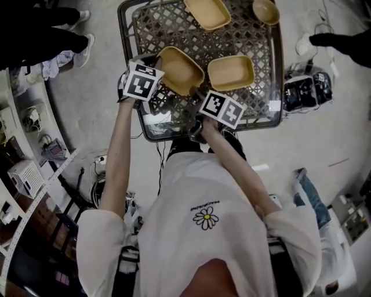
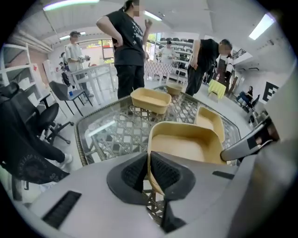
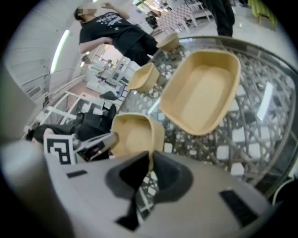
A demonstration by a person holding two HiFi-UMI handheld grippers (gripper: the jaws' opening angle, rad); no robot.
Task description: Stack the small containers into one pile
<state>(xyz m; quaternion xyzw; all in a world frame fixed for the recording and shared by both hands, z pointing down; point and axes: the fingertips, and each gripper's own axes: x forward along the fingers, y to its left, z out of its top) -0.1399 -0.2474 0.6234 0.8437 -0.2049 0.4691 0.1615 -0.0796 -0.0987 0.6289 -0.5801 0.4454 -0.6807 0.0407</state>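
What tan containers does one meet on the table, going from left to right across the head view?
near-left tan rectangular container → far tan rectangular container → near-right tan rectangular container → small tan round bowl

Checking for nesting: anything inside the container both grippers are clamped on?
Nothing visible: the container shows a bare tan floor in both gripper views. The left gripper and right gripper pinch its rim, so the strips of inner wall behind the jaws are covered.
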